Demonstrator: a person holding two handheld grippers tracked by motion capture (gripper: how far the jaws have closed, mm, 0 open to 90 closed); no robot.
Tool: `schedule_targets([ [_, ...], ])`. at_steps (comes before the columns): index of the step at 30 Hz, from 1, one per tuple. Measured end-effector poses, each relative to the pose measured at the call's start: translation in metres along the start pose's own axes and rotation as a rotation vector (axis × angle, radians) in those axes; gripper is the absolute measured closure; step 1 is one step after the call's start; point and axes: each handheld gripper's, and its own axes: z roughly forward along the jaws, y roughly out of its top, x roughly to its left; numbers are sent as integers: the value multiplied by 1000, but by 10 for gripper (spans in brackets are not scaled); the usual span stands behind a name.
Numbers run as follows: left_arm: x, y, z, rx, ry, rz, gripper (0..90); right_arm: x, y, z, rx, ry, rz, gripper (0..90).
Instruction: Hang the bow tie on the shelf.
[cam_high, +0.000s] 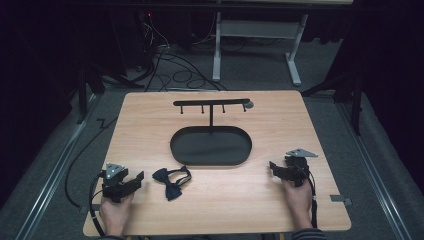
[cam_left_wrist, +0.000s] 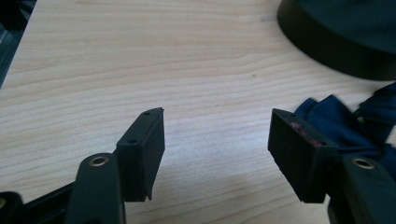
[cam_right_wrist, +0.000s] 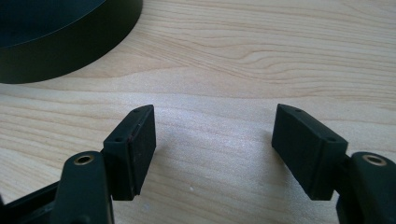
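Note:
A dark blue bow tie (cam_high: 171, 180) lies on the wooden table near the front, left of centre. My left gripper (cam_high: 134, 181) rests on the table just left of it, jaws open with bare wood between them. In the left gripper view the bow tie (cam_left_wrist: 343, 128) lies behind and beside the right jaw, apart from the pads (cam_left_wrist: 154, 149). My right gripper (cam_high: 276, 167) rests at the front right, open over bare wood, and stands wide in the right gripper view (cam_right_wrist: 212, 149). A black stand with a hook bar (cam_high: 211, 103) rises from an oval black tray (cam_high: 210, 146) at the table's middle.
The tray's dark wall shows at the top right of the left gripper view (cam_left_wrist: 336, 42) and the top left of the right gripper view (cam_right_wrist: 70, 46). Cables (cam_high: 175, 75) and a white desk frame (cam_high: 255, 45) lie on the floor beyond the table.

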Motion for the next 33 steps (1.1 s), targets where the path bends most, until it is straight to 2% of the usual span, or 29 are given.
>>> schedule_targets([
  [2, -3, 2, -3, -10, -15, 1, 379, 0, 0, 0, -1, 2, -3, 317],
  [3, -6, 4, -6, -6, -23, 19, 389, 0, 0, 0, -1, 3, -4, 317],
  [6, -10, 6, -8, 9, -26, 33, 432, 0, 0, 0, -1, 4, -6, 317],
  [10, -16, 10, -11, 4, -66, 37, 436, 0, 0, 0, -1, 6, -4, 316],
  [12, -21, 13, -12, 3, -97, 64, 436, 0, 0, 0, -1, 5, -7, 316],
  [16, -28, 16, -13, 4, -119, 86, 433, 1, 0, 0, 0, 4, -7, 316],
  [19, -33, 20, -12, 0, -132, 108, 434, 1, 0, 0, 0, 6, -7, 316],
  [24, -46, 23, -7, 22, -158, 125, 442, 1, 0, 0, 0, 8, -7, 316],
  [33, -60, 27, 2, 49, -182, 165, 457, 1, 0, 0, 0, 8, -7, 316],
])
